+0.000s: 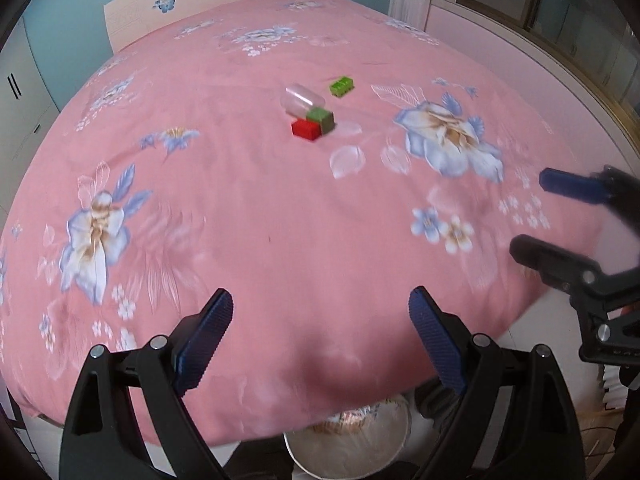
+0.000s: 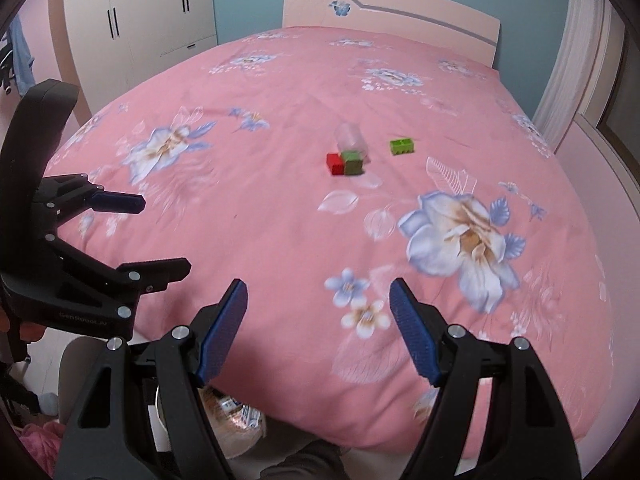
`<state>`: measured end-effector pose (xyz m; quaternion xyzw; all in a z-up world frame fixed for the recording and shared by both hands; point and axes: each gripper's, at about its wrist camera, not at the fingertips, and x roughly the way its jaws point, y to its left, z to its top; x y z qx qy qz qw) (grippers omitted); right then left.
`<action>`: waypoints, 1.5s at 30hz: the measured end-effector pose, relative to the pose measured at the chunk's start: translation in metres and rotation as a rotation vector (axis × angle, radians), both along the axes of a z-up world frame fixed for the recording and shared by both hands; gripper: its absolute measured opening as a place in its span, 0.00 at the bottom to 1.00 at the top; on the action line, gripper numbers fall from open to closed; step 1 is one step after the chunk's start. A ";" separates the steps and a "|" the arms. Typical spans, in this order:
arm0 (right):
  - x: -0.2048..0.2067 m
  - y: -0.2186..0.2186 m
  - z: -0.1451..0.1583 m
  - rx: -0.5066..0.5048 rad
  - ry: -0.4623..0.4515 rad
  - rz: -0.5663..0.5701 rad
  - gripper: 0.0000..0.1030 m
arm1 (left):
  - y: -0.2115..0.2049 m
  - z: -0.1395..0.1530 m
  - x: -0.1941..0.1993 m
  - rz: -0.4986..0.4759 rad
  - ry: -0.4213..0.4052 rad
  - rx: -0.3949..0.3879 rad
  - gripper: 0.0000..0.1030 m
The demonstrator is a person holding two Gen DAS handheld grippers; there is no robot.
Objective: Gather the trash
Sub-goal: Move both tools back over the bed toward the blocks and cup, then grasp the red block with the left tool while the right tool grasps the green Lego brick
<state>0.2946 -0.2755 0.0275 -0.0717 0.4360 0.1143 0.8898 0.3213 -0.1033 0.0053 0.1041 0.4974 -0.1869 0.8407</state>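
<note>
Both left tongs [image 1: 320,340] and right tongs [image 2: 318,332] gape wide, empty, well short of the blocks [image 1: 313,124] mid-bed.

Soft, even indoor light, both views slightly blurred.
The pink floral bedspread [image 1: 280,220] bulges under fisheye distortion; dark vignetting rims the corners.

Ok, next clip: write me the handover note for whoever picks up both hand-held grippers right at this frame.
Left hand-held gripper: open, empty, above the near edge of the bed.
Right hand-held gripper: open, empty, beside it.
Trash, mid-bed, out of reach for now: clear plastic cup on its side, red block and dark green block touching at its mouth, light green block apart to the right.
A bin sits on the floor below the bed edge.
Done: nothing picked up.
Left: all four items.
</note>
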 end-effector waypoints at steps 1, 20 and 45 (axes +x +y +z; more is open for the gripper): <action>0.005 -0.001 0.001 0.003 -0.001 0.000 0.71 | -0.002 0.000 0.007 -0.002 -0.003 0.005 0.89; 0.115 -0.035 -0.013 0.011 0.000 -0.027 0.71 | -0.031 -0.039 0.116 -0.030 0.012 0.003 0.89; 0.332 -0.053 -0.124 -0.028 0.077 0.020 0.71 | -0.056 -0.118 0.237 -0.181 -0.001 -0.086 0.89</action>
